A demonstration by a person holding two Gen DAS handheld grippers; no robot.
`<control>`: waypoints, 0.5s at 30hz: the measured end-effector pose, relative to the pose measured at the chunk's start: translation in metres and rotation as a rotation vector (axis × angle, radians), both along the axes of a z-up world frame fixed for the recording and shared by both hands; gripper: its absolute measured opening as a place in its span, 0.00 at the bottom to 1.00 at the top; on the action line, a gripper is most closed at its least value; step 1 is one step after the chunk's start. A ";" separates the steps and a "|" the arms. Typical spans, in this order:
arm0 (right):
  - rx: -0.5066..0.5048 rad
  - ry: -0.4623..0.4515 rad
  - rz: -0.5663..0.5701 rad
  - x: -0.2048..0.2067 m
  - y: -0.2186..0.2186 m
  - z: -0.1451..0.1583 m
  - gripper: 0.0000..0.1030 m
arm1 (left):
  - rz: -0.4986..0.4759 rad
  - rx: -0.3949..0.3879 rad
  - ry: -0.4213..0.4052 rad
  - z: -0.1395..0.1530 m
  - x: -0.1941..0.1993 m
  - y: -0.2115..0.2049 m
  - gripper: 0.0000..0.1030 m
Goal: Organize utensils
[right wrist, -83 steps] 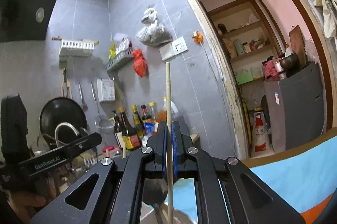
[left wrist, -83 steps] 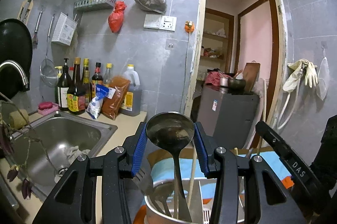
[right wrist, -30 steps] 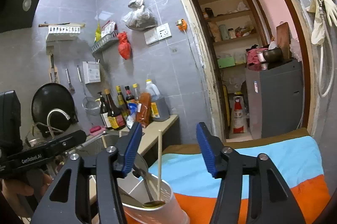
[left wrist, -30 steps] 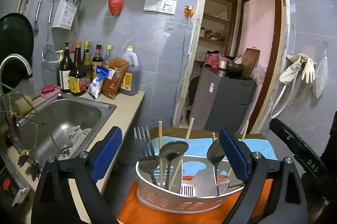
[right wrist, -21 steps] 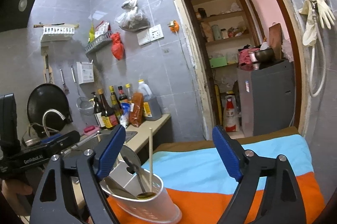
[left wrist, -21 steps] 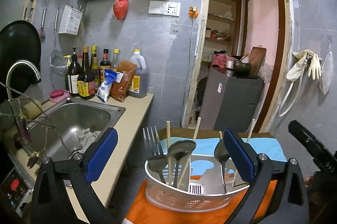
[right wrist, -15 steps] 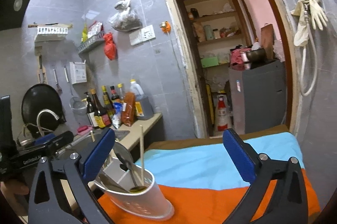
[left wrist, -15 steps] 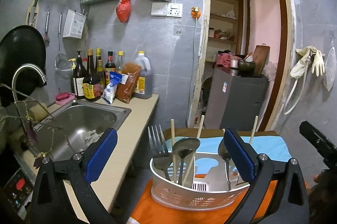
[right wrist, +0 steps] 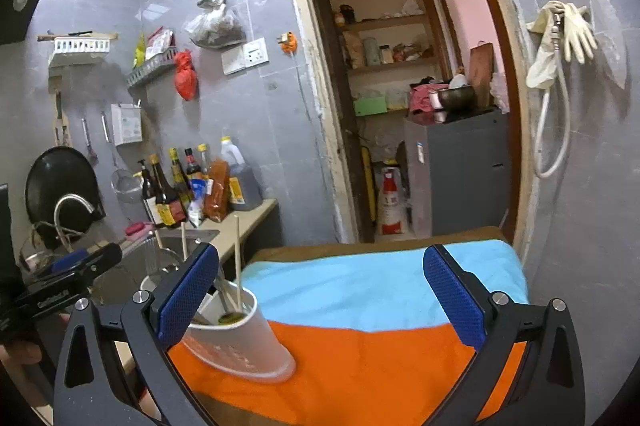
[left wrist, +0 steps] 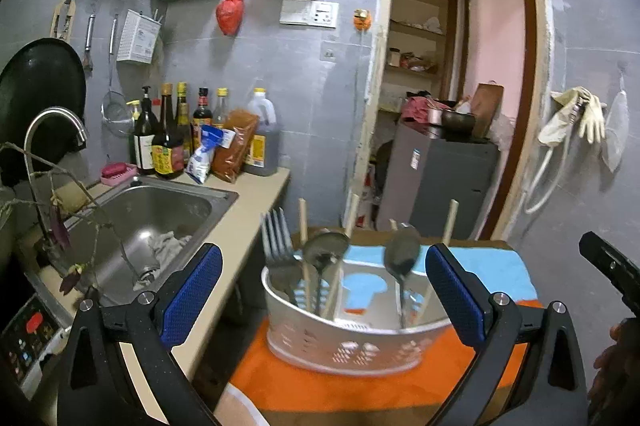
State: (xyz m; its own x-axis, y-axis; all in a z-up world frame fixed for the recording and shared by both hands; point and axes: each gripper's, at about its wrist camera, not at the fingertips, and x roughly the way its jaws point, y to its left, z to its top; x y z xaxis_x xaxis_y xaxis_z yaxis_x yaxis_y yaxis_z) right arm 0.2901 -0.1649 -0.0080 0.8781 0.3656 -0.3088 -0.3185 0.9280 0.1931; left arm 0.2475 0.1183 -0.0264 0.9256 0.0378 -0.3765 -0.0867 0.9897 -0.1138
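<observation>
White perforated plastic utensil caddy (left wrist: 352, 340) stands on the orange part of an orange-and-blue striped towel (right wrist: 360, 366), near the towel's edge toward the counter. Contents all upright or slightly leaning, long axes near vertical: steel fork (left wrist: 276, 246), tines up, at the caddy's left end; dark steel ladle (left wrist: 325, 246) just right of it; steel spoon (left wrist: 401, 254) right of centre; pale wooden chopsticks (left wrist: 303, 226) standing among them, one more stick (left wrist: 451, 220) at the right end.

Left gripper (left wrist: 320, 290): jaws spread fully, nothing between the pads. Caddy lies straight ahead and a little below, centred between the blue pads.

Right gripper (right wrist: 320, 294): jaws likewise released, empty. From this side the caddy (right wrist: 240, 340) sits off to the left, partly behind the left blue pad; bare towel straight ahead.

Judgement: left gripper is better lined up with the caddy. No loose utensil visible on the towel, so sorting looks near complete. Any further pick needs a top-down approach along the upright handles.
</observation>
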 end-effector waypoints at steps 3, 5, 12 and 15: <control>-0.012 0.011 -0.010 -0.012 -0.008 0.004 1.00 | -0.016 0.000 0.016 0.002 -0.012 -0.009 0.97; -0.021 0.023 -0.014 -0.019 -0.013 0.006 1.00 | -0.021 -0.008 0.024 0.002 -0.020 -0.014 0.97; -0.039 0.058 -0.036 -0.053 -0.035 0.014 1.00 | -0.023 -0.005 0.047 0.010 -0.055 -0.035 0.97; -0.059 0.085 -0.047 -0.069 -0.042 0.018 1.00 | -0.014 0.006 0.057 0.015 -0.073 -0.046 0.97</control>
